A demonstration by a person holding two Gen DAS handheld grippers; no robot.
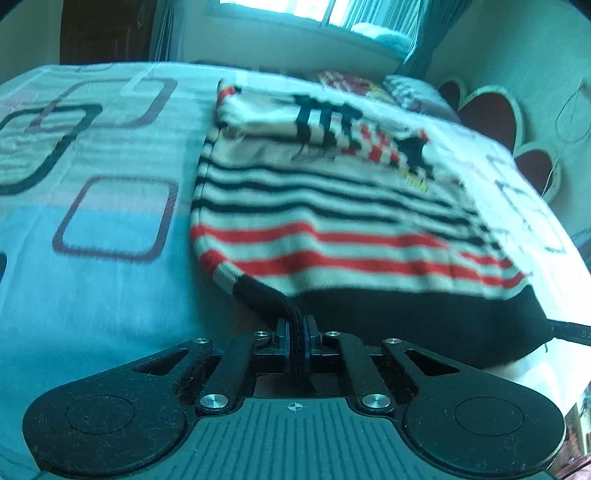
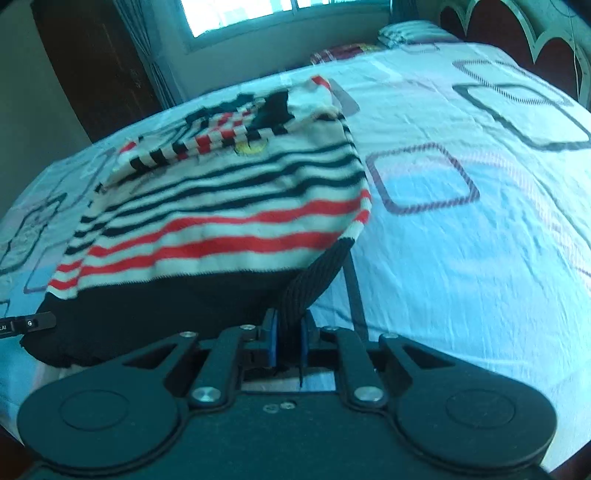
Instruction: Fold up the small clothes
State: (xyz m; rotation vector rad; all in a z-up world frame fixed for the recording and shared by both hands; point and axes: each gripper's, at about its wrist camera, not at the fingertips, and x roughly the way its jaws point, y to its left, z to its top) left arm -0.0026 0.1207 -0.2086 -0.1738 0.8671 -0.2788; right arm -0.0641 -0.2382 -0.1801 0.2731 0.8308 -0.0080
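A small knitted sweater (image 1: pixel 325 206) with black, white and red stripes lies on the bed, sleeves folded across its upper part. Its black ribbed hem (image 1: pixel 406 314) faces me. In the left wrist view my left gripper (image 1: pixel 296 330) is shut on the hem's left corner, the fabric pinched between the blue pads. In the right wrist view the same sweater (image 2: pixel 229 199) spreads to the left, and my right gripper (image 2: pixel 288 334) is shut on the hem's right corner (image 2: pixel 317 280), which is lifted off the sheet. The other gripper's tip shows at each view's edge.
The bed sheet (image 1: pixel 92 206) is pale blue with rounded square prints and has open room on both sides of the sweater. Pillows (image 2: pixel 406 33) and folded cloth lie by the heart-shaped headboard (image 1: pixel 491 114). A window (image 2: pixel 240 14) and dark wardrobe (image 2: pixel 92 66) stand behind.
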